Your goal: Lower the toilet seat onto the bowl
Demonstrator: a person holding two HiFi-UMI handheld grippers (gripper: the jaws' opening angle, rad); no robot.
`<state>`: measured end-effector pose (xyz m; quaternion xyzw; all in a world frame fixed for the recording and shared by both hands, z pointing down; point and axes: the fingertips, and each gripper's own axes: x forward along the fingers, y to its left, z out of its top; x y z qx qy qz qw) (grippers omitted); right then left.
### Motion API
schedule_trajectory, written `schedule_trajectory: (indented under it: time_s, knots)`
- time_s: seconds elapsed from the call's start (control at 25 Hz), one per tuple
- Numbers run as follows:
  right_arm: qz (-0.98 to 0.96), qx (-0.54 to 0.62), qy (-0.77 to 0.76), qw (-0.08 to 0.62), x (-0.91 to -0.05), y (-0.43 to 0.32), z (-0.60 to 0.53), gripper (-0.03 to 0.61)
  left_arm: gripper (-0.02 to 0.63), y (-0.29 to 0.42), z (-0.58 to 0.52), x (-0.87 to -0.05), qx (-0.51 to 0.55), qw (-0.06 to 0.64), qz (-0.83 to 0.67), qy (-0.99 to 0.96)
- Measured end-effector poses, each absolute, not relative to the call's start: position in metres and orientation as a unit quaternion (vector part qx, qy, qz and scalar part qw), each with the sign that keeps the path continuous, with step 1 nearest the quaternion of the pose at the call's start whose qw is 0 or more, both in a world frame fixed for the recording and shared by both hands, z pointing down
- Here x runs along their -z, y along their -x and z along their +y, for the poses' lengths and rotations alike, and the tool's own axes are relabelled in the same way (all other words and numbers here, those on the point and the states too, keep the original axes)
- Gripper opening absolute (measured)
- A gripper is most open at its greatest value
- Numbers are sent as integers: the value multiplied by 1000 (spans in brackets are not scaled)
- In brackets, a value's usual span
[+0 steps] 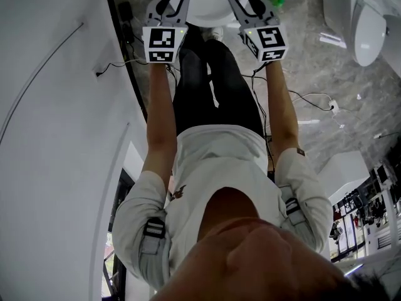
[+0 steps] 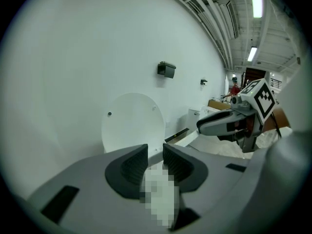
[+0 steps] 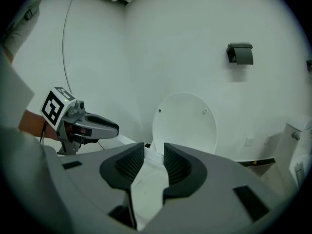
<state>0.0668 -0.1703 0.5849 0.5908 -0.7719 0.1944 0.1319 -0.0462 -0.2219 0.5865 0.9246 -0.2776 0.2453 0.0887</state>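
Observation:
The white toilet (image 1: pixel 199 2) sits at the top edge of the head view, straight ahead of the person. Its round white seat or lid (image 3: pixel 185 123) stands upright against the wall, also seen in the left gripper view (image 2: pixel 132 123). My left gripper (image 1: pixel 169 6) hovers over the bowl's left side, jaws apart with nothing pressed between them (image 2: pixel 155 161). My right gripper (image 1: pixel 254 6) hovers over the right side, open too (image 3: pixel 154 162); the white bowl rim (image 3: pixel 146 189) shows through its gap. Each gripper sees the other: the right gripper (image 2: pixel 222 123) and the left gripper (image 3: pixel 92 126).
A dark box (image 3: pixel 240 53) is fixed on the curved white wall (image 1: pixel 50 105) above the toilet. Cables (image 1: pixel 313 99) trail across the grey stone floor at the right. Another white fixture (image 1: pixel 368 24) stands at the far right. The person's legs (image 1: pixel 213 86) are directly below the grippers.

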Motion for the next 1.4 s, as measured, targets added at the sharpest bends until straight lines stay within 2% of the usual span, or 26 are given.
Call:
schedule_trajectory:
  time_s: [0.72, 1.4]
  knots:
    - [-754, -232, -605, 109, -615, -55, -134, 121, 106, 62, -185, -617, -268, 114, -273, -917]
    - [-743, -273, -595, 141, -661, -42, -100, 115, 106, 74, -150, -664, -305, 160, -257, -903]
